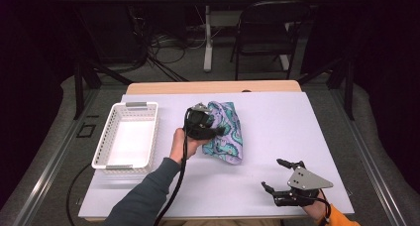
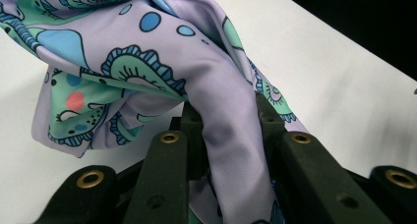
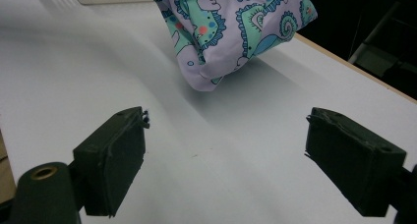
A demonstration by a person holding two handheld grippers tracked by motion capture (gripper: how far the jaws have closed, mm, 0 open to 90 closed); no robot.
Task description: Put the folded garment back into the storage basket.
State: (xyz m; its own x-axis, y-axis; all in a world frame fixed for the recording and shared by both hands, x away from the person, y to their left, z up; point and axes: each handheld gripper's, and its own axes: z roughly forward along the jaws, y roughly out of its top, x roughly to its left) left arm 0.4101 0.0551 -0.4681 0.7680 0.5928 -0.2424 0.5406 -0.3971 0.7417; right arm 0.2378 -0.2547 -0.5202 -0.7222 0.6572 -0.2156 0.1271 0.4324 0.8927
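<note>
Clamping the patterned cloth mid-surface, the left gripper sits just right of the white basket; right gripper fingers gape, empty, near the front edge.

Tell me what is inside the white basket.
The white basket looks empty in the high view; its bare floor shows. The patterned cloth is outside it, pinched by the left gripper. No part is covered.
</note>
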